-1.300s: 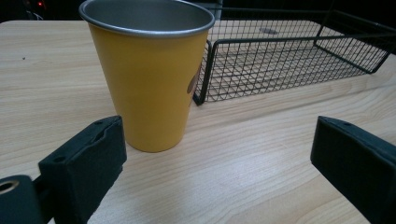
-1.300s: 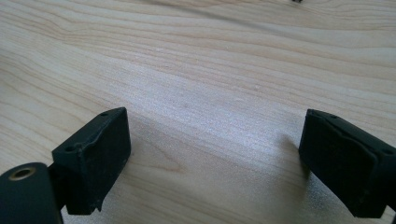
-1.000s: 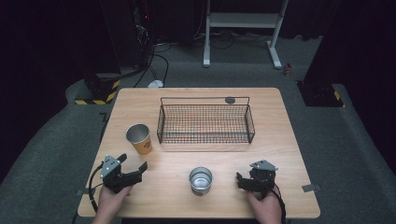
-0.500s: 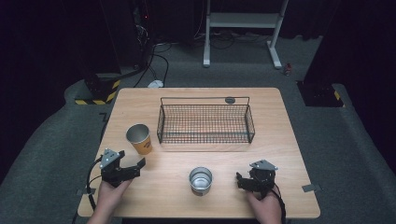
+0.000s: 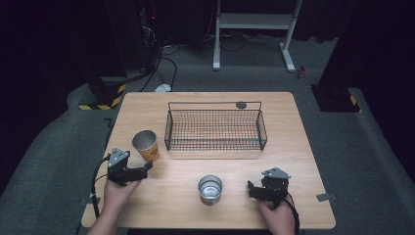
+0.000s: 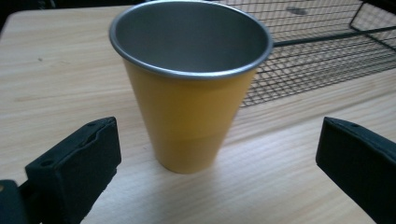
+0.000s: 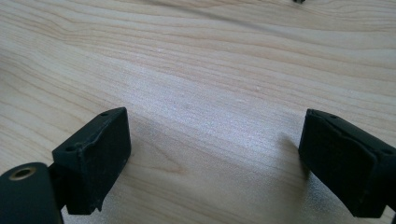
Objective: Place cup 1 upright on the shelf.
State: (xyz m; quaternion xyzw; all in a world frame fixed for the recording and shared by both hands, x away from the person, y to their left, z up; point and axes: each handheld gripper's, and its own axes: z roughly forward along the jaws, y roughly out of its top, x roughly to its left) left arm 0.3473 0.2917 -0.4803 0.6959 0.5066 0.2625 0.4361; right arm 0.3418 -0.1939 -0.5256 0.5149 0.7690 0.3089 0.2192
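My left gripper (image 5: 145, 169) has just been opening its jaws — they stand wide with nothing between them, the yellow cup (image 6: 191, 88) upright on the table (image 5: 293, 147) just ahead, beside the wire basket (image 5: 215, 129). Nothing gripped or moved yet. My right gripper (image 5: 250, 191) rests open and empty near the metal cup (image 5: 210, 188).

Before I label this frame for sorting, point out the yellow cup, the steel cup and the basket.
Yellow cup (image 6: 189, 121): left gripper view, on its yellow side wall.
Steel cup (image 5: 210, 190): high view, inside its open top.
Basket (image 5: 215, 146): high view, on its front wire wall.
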